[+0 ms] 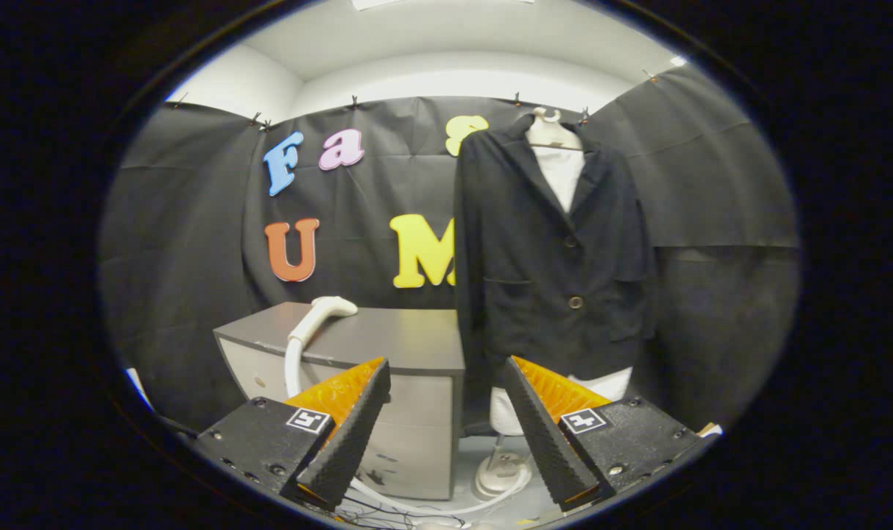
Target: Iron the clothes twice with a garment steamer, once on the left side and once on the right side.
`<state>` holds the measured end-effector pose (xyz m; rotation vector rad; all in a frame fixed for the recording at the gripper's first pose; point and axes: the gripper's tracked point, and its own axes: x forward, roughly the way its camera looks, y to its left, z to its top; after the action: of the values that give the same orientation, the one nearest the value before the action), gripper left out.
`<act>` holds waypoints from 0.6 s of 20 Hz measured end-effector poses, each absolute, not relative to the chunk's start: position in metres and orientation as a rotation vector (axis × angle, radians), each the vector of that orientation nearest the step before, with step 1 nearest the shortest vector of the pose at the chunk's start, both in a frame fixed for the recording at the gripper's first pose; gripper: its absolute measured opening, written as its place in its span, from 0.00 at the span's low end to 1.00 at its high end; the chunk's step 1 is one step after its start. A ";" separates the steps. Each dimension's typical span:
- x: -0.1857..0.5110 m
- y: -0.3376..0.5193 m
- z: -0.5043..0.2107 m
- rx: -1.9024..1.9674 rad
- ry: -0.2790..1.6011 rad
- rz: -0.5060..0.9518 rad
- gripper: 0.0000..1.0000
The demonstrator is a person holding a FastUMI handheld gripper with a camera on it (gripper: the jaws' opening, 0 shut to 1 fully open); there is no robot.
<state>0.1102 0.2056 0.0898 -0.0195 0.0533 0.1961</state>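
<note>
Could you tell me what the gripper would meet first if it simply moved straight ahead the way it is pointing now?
Probably the right front corner of the cabinet, or the dark jacket on the mannequin beside it; depth is hard to judge. The gripper has its jaws open, holding nothing.

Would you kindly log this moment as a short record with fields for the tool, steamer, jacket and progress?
tool: tool open, fingers apart, holding nothing
steamer: white steamer head lies on the cabinet, its hose hanging down the front, beyond the left finger
jacket: dark jacket buttoned on a mannequin, right of the cabinet, beyond the fingers
progress: steamer not yet picked up
</note>
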 end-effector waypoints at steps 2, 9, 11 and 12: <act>0.138 0.244 0.090 -0.011 0.108 0.236 0.99; 0.218 0.383 0.085 -0.038 0.237 0.394 0.98; 0.235 0.413 0.074 -0.052 0.274 0.418 0.97; 0.247 0.427 0.069 -0.058 0.294 0.422 0.97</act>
<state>0.2466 0.4271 0.0694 -0.0581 0.2936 0.4222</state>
